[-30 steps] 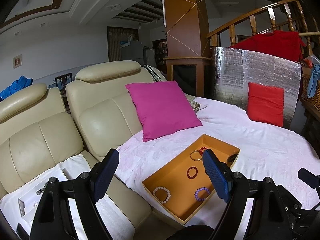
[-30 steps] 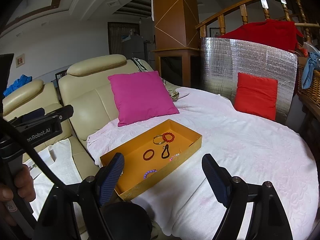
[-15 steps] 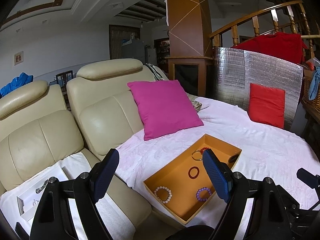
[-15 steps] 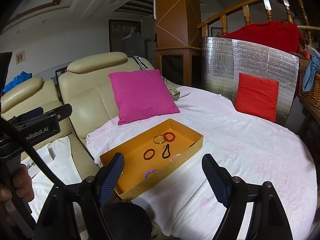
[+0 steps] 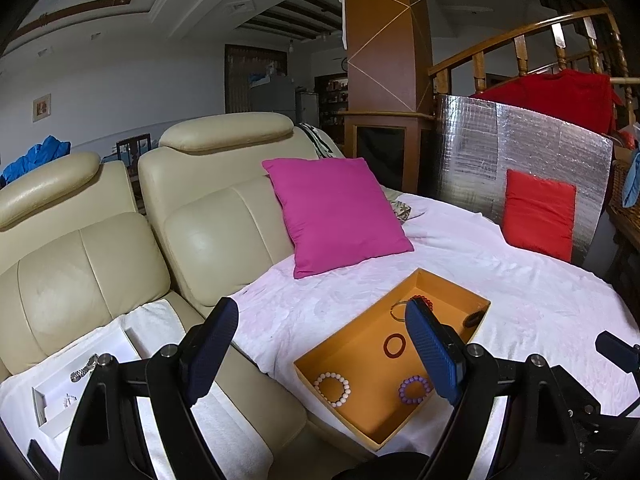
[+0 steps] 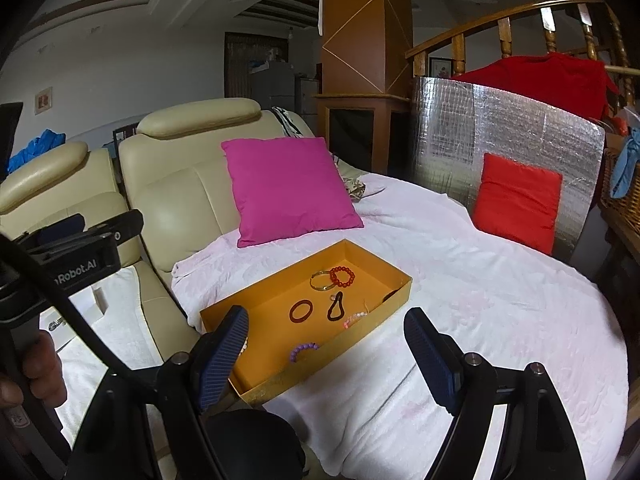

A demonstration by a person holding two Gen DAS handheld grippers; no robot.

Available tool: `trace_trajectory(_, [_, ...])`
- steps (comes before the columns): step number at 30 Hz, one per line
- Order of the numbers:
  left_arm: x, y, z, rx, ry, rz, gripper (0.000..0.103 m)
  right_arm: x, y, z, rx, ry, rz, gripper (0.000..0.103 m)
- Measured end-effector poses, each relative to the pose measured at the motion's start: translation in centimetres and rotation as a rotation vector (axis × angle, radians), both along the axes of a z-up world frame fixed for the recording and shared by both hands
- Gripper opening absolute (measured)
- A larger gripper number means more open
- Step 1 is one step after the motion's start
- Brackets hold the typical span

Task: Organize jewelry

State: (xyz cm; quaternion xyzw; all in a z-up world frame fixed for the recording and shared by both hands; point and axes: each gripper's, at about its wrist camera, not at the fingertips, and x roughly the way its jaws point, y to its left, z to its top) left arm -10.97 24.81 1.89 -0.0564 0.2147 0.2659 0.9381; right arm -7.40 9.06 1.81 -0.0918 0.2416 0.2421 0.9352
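An orange tray (image 5: 360,344) lies on the white-covered table and holds several bracelets. In the left wrist view these include a white bead bracelet (image 5: 331,388), a purple bead bracelet (image 5: 415,389) and a dark red bangle (image 5: 394,345). My left gripper (image 5: 320,312) hangs open above the tray's near left side, holding nothing. The right wrist view shows the tray (image 6: 260,308) with a gold bangle (image 6: 322,281), a red bead bracelet (image 6: 342,276) and a black loop (image 6: 336,311). My right gripper (image 6: 326,320) is open and empty over the tray's near edge.
A white jewelry box (image 5: 52,400) with a watch (image 5: 84,370) lies on a towel on the cream sofa (image 5: 216,240). A pink cushion (image 5: 340,216), a red cushion (image 5: 538,216) and a silver foil board (image 5: 500,152) stand behind the tray. A hand (image 6: 40,372) holds the left tool.
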Motion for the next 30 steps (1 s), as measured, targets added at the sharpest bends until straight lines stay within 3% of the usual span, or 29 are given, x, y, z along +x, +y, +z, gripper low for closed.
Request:
trace_trajectory(17, [0.6, 1.1, -0.6, -0.009, 0.008, 0.016, 0.086, 1.3, 2.0, 0.1, -0.052, -0.011, 0.008, 0.083])
trace_trajectory(25, [2.4, 0.8, -1.2, 0.017, 0.027, 0.022, 0.086, 3.7, 2.1, -1.2, -0.056, 0.006, 0.012, 0.083])
trace_trajectory(28, [4.9, -1.2, -1.6, 0.047, 0.042, -0.026, 0.086, 5.9, 0.0, -1.7, -0.009, 0.044, -0.033, 0.083])
trace_trajectory(30, [7.7, -3.7, -2.0, 0.053, 0.067, -0.109, 0.086, 8.2, -3.1, -2.3, 0.035, 0.079, -0.106, 0.083])
